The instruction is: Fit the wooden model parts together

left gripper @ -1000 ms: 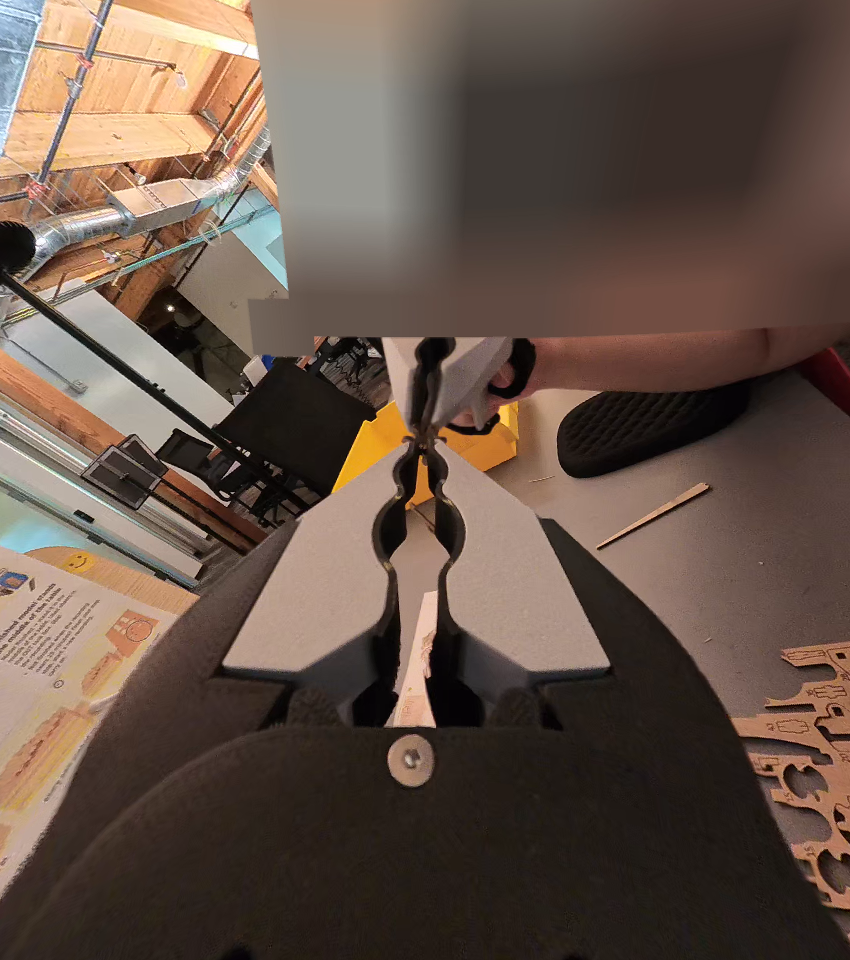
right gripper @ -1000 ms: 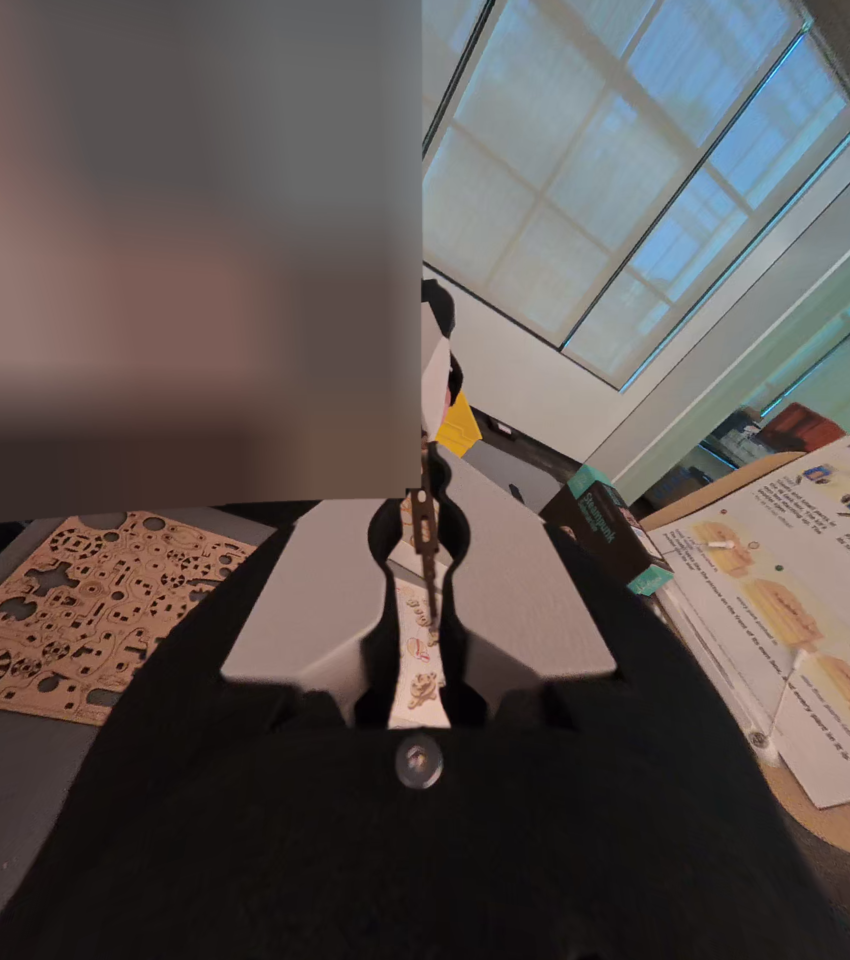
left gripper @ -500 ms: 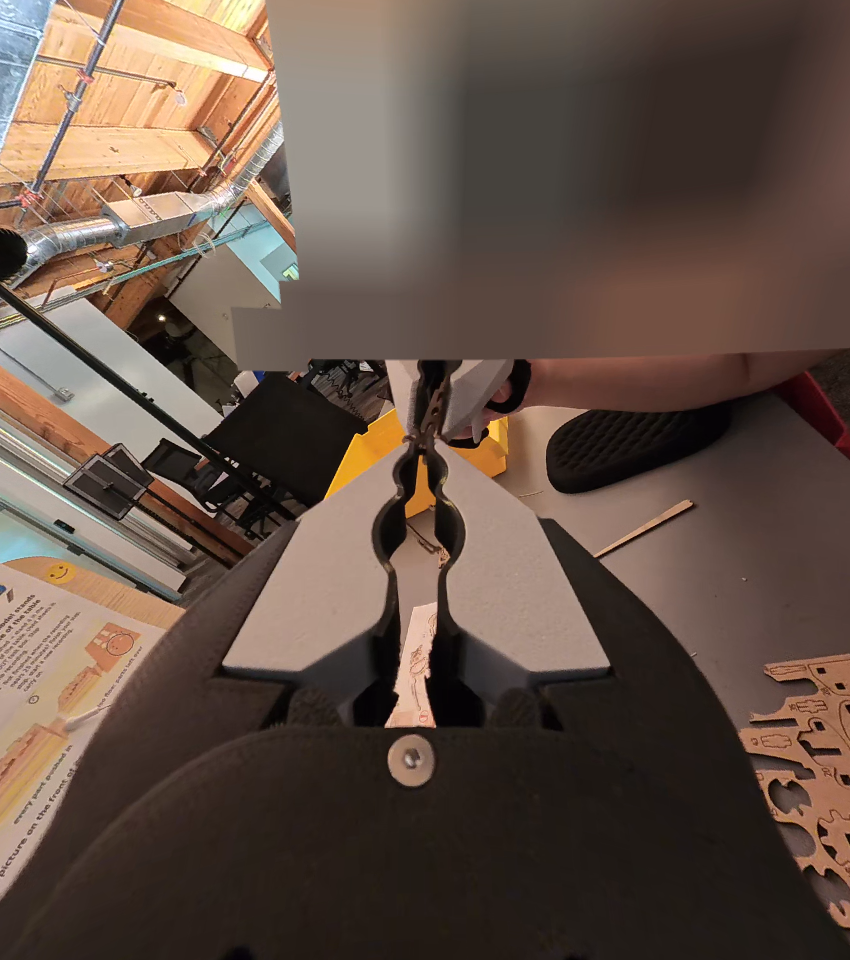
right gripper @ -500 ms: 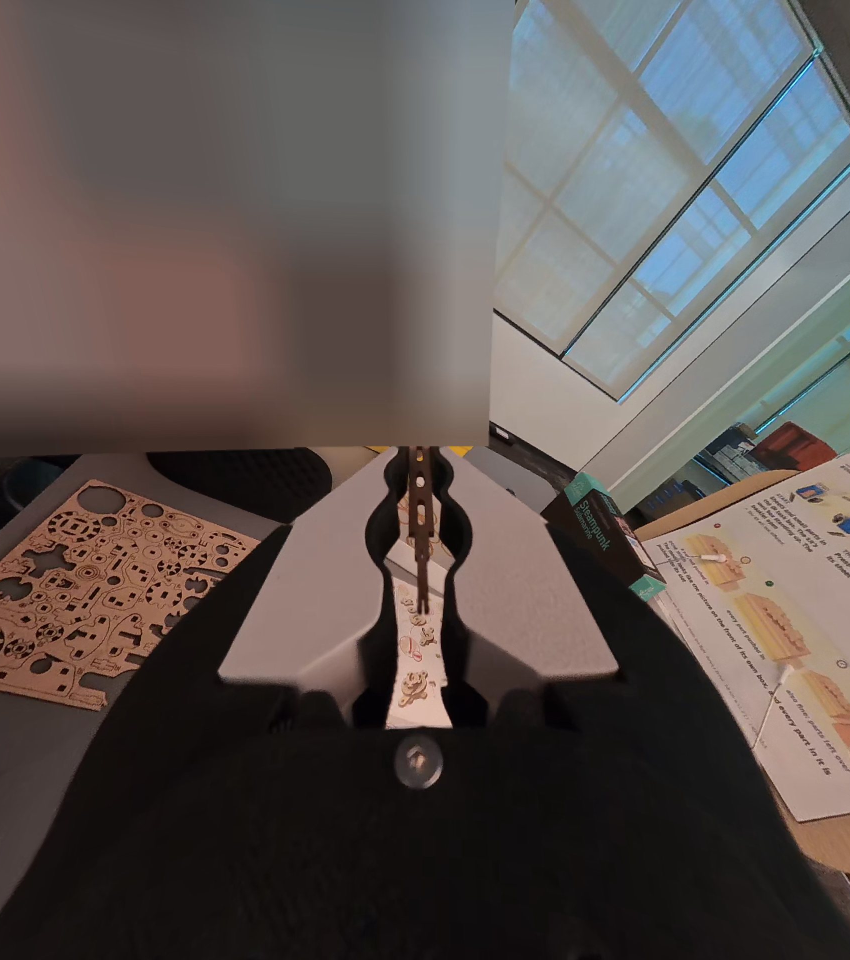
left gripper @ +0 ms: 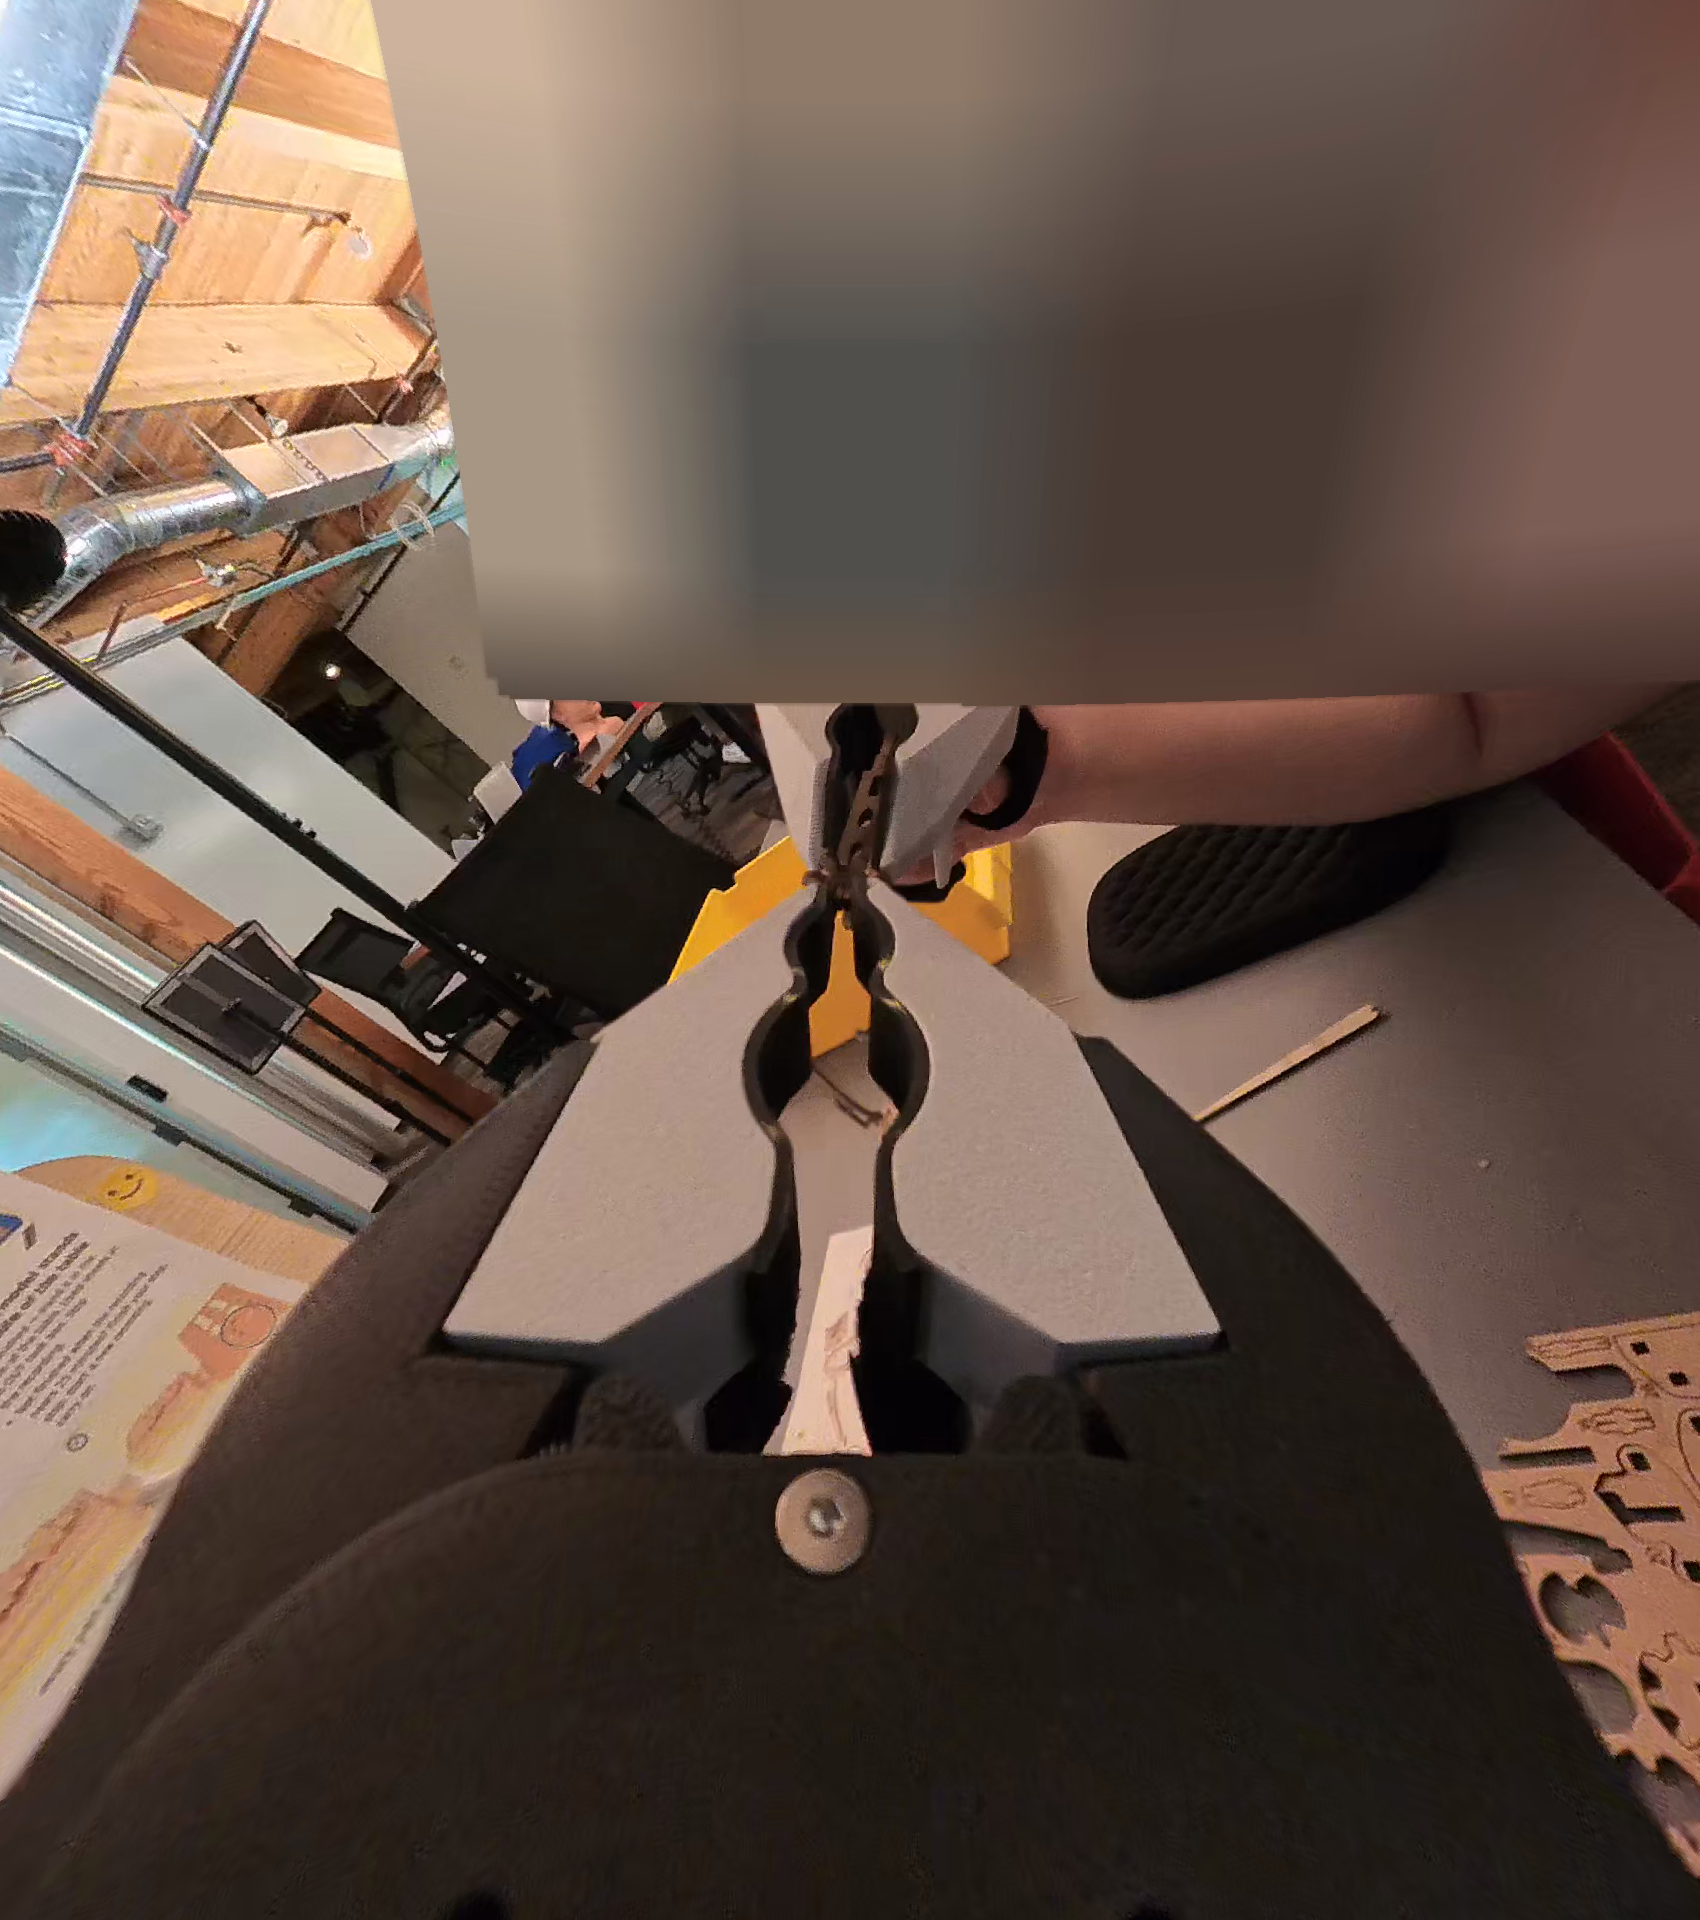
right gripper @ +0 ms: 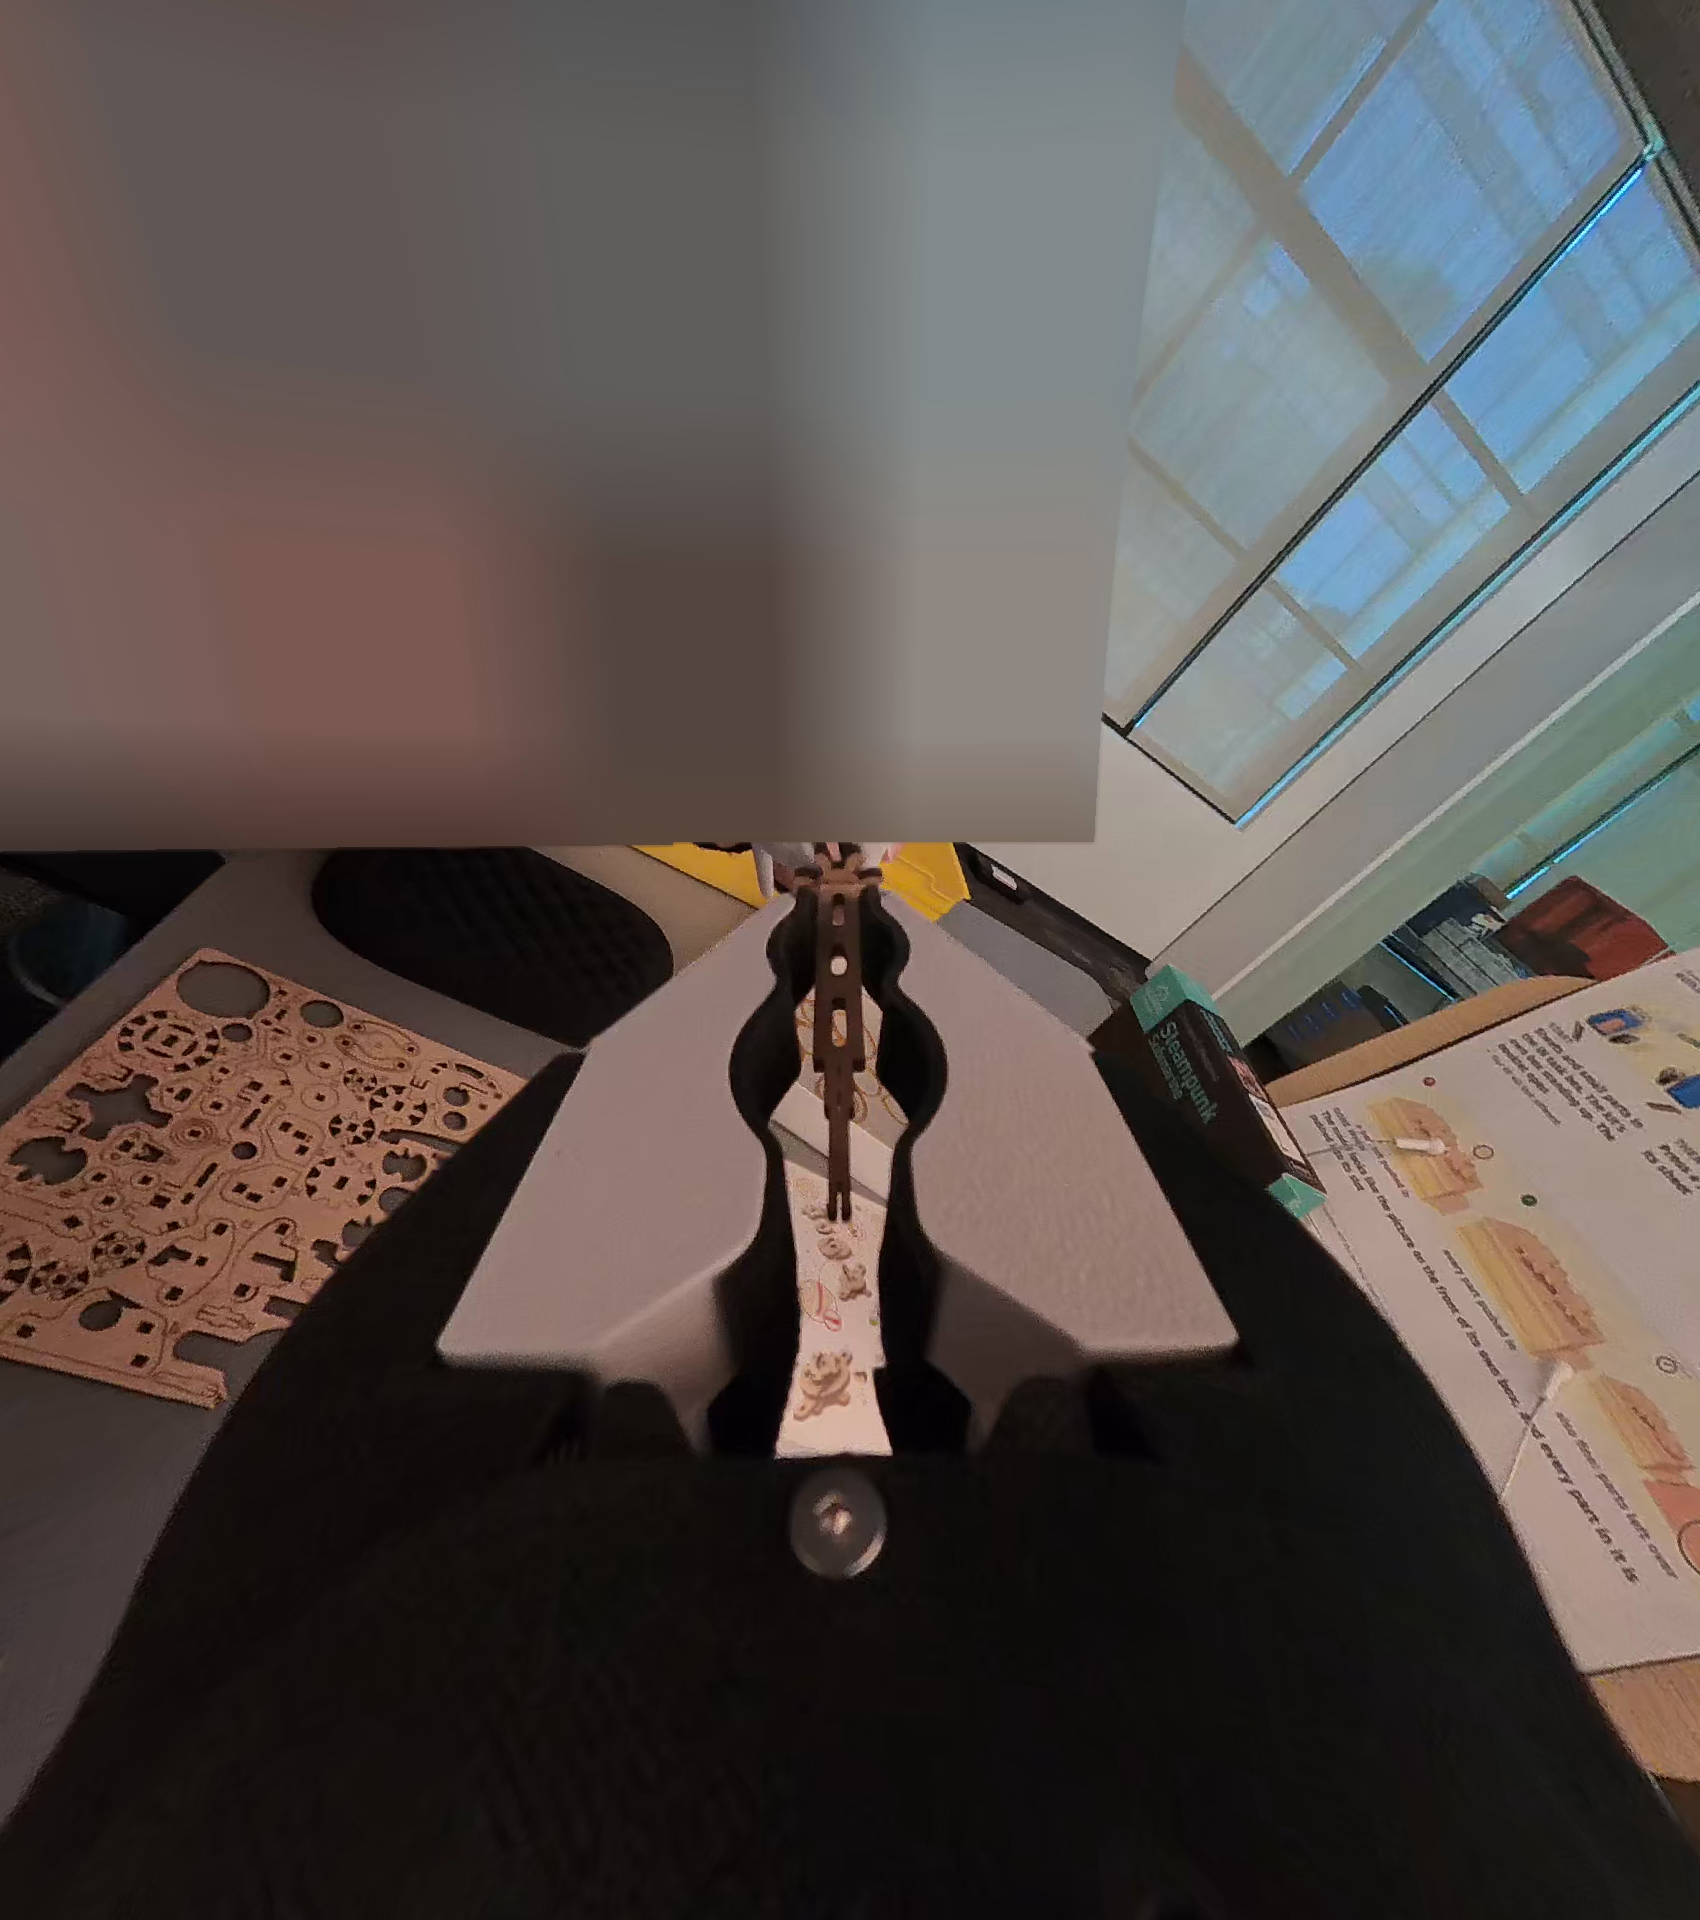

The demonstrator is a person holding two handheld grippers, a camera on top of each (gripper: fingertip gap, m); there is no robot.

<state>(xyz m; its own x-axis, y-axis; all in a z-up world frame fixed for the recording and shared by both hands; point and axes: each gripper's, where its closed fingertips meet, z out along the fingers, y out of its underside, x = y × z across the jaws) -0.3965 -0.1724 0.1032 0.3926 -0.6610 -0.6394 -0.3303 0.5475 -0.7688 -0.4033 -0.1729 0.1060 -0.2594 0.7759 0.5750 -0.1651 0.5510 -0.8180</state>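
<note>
My right gripper (right gripper: 833, 896) is shut on a thin dark wooden strip with holes (right gripper: 838, 1039). I see the strip edge-on; it runs back between the fingers. My left gripper (left gripper: 841, 896) is shut, with a small tan wooden part (left gripper: 828, 878) pinched at its tips. In the left wrist view the right gripper (left gripper: 856, 831) faces mine tip to tip, held by a person's hand, and its strip (left gripper: 865, 800) meets the small part. Both are held above the grey table (left gripper: 1500, 1143). The joint itself is too small to make out.
A laser-cut wooden sheet (right gripper: 171, 1153) lies on the table; it also shows in the left wrist view (left gripper: 1677, 1558). There are a printed instruction sheet (right gripper: 1604, 1299), a dark box (right gripper: 1210, 1081), a black padded rest (left gripper: 1261, 894), a yellow bin (left gripper: 939, 920), a loose wooden stick (left gripper: 1287, 1060) and a white sticker sheet (right gripper: 830, 1351). Both grippers' tips are close together, under 4 cm apart.
Both grippers have tilted a little and the right wrist view now shows more of the table. The tips stay together and both keep hold of their parts.
</note>
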